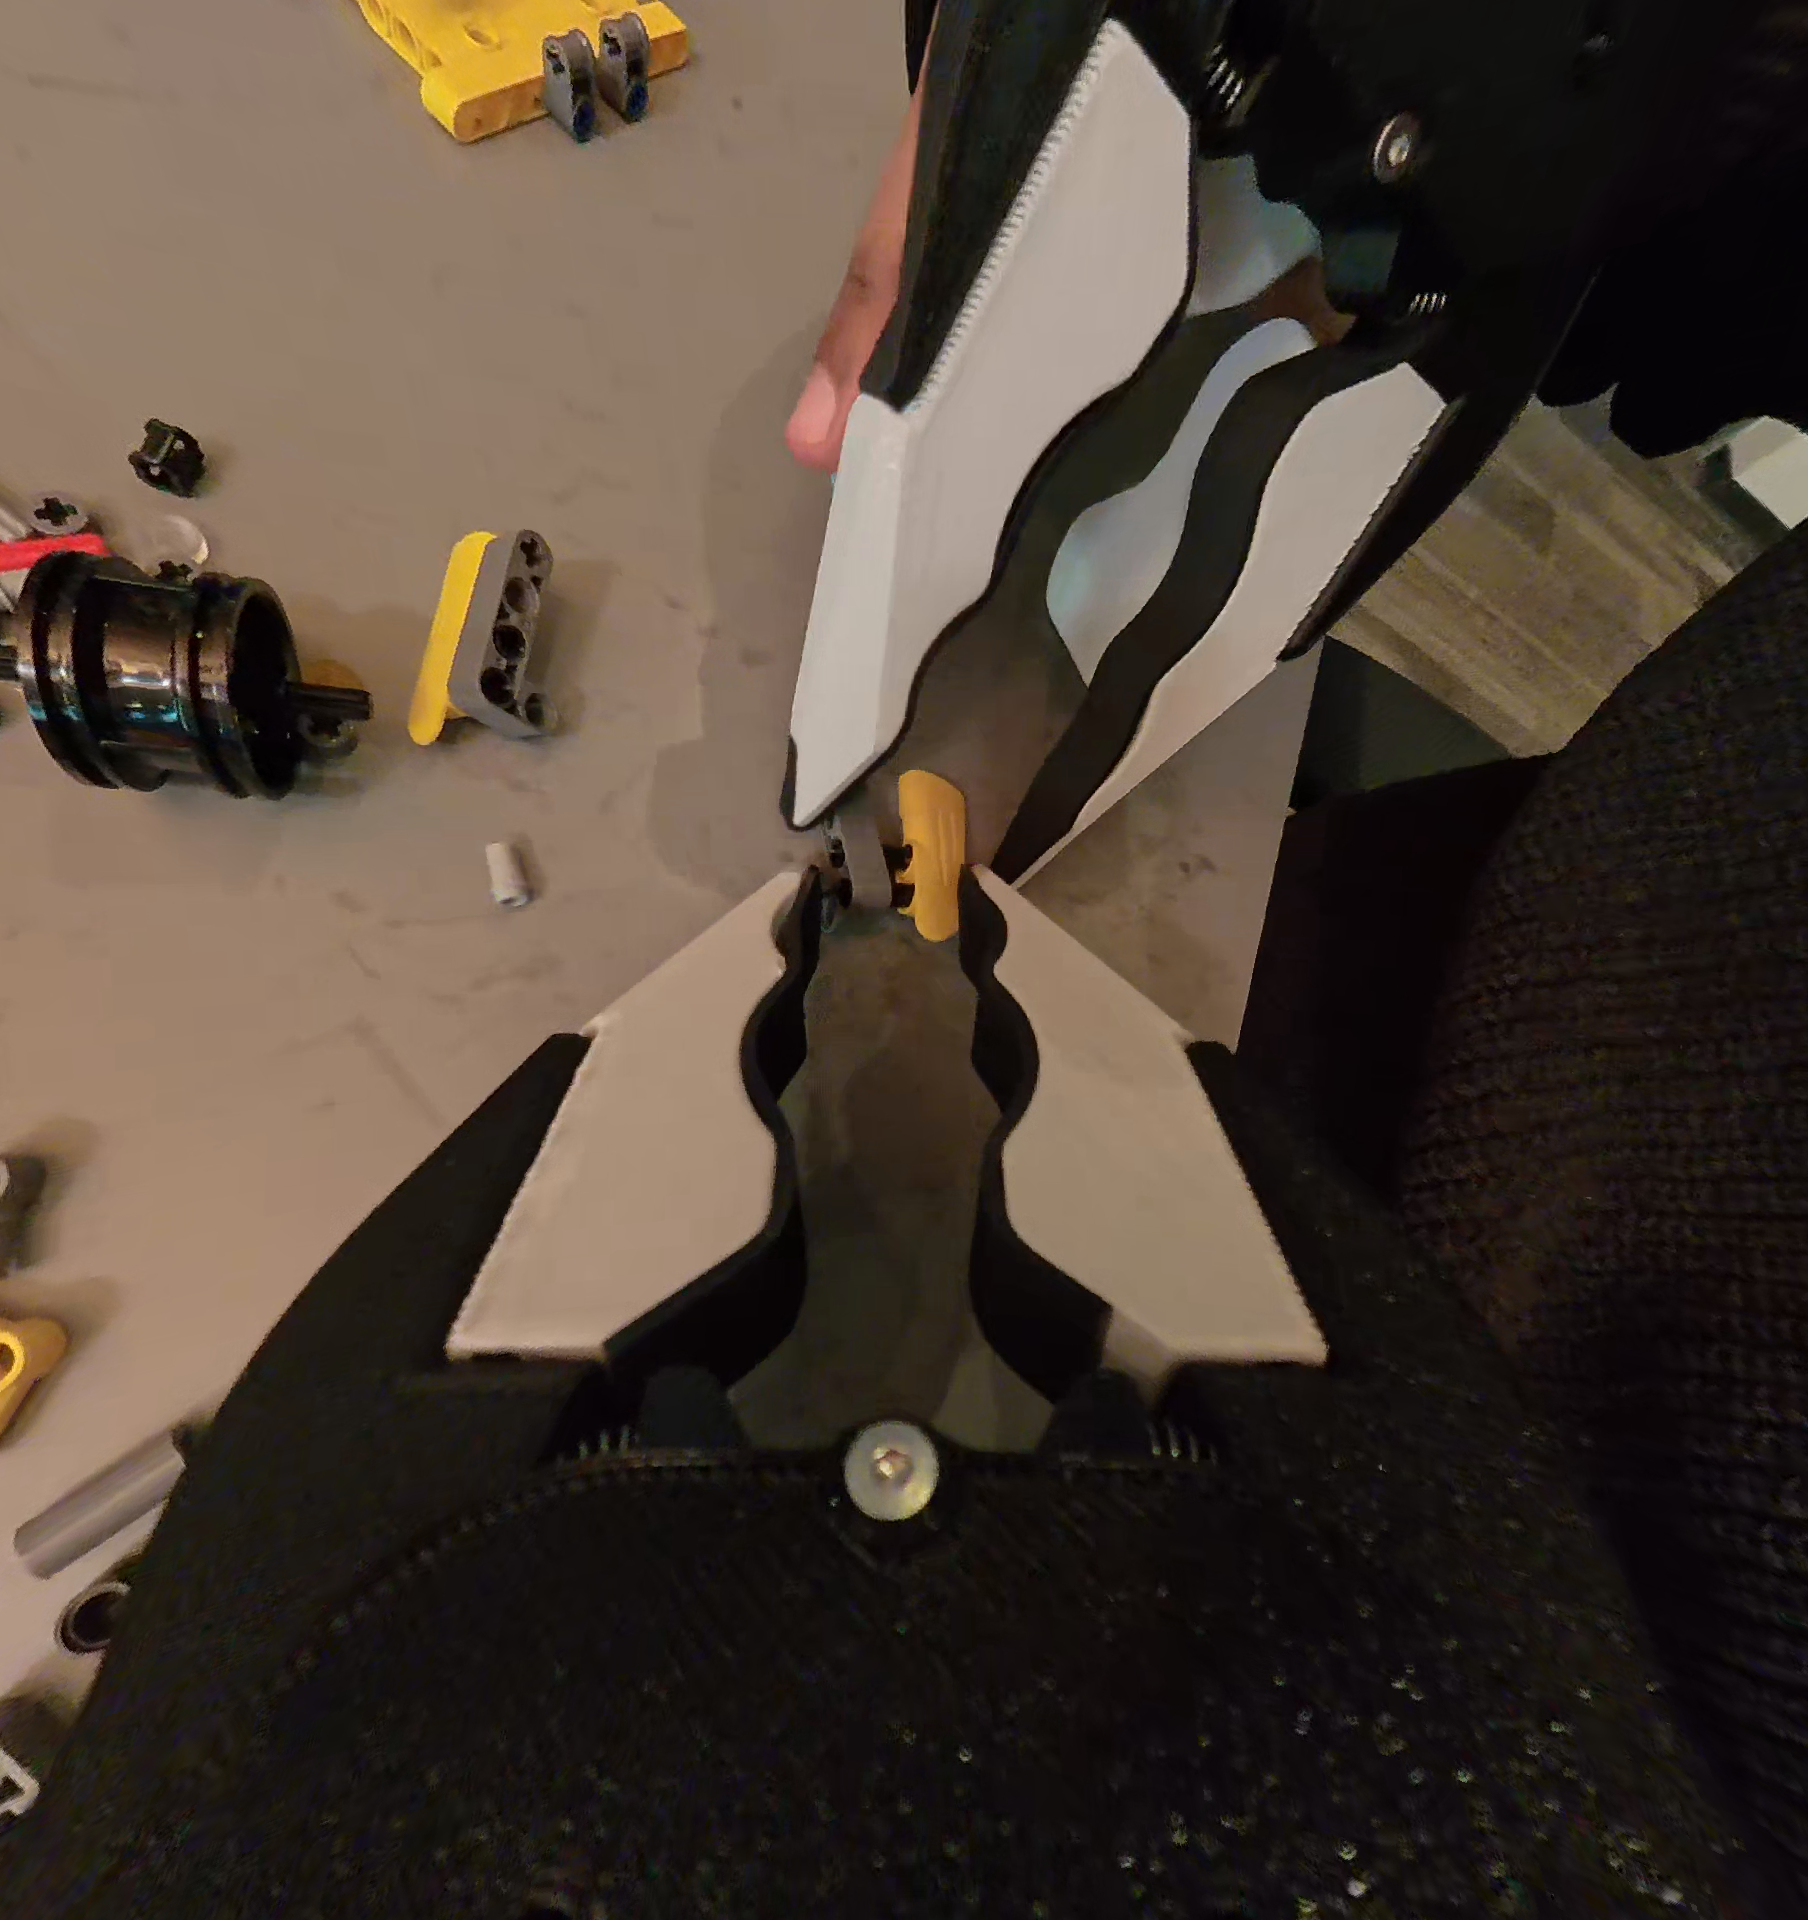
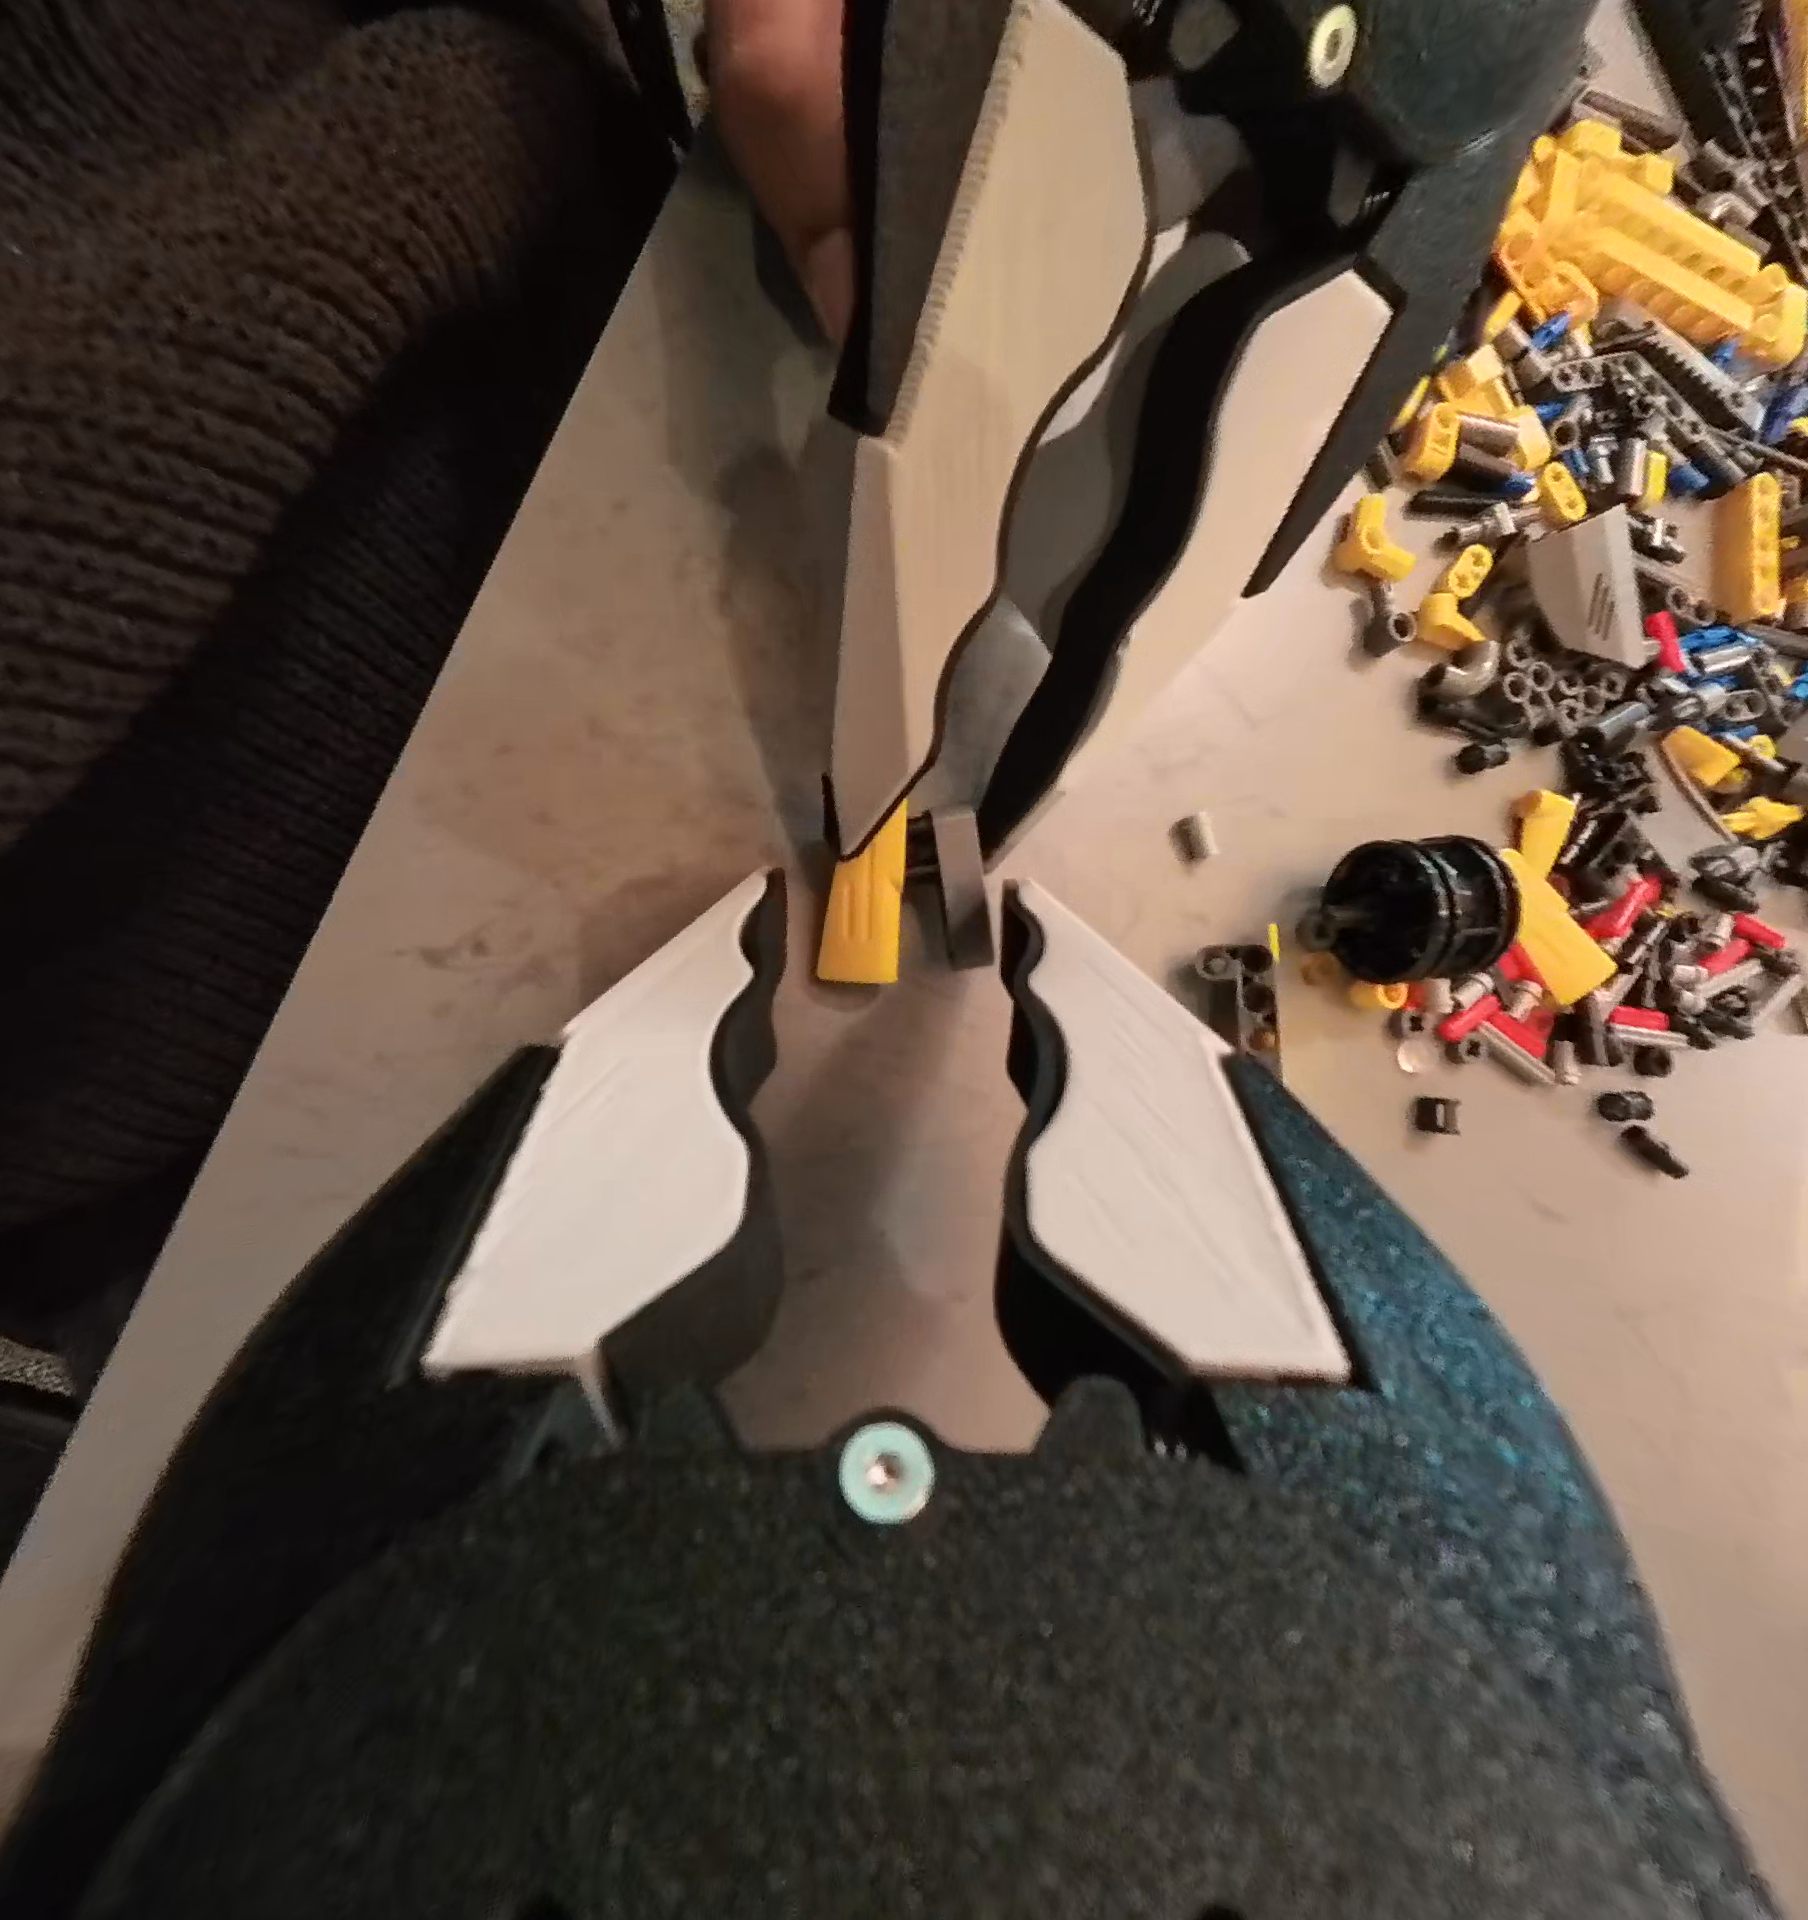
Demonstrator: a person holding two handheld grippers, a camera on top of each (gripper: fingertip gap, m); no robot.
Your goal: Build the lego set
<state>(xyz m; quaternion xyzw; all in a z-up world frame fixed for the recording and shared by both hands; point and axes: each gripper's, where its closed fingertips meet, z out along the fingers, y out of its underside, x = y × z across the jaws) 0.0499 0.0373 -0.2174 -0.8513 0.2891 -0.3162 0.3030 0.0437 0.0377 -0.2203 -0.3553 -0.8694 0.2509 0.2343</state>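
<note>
Small piece: a yellow curved panel (image 1: 929, 854) pinned to a grey beam (image 1: 865, 868) – it sits between both sets of jaws, low over the bench (image 1: 360, 312).
Left gripper (image 1: 892, 878): jaws squeezed onto the piece, one tip on each side.
Right gripper (image 2: 887, 891): jaws a bit apart; tips beside the piece, touch unclear.
Hidden: black pins mostly covered.
Nearby: black wheel hub (image 1: 167, 681), heap of loose bricks (image 2: 1606, 520).

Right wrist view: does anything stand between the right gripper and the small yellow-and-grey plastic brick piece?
Nothing visible. The small yellow-and-grey plastic brick piece lies between the right gripper's open tips; the left gripper pinches it from opposite.
</note>
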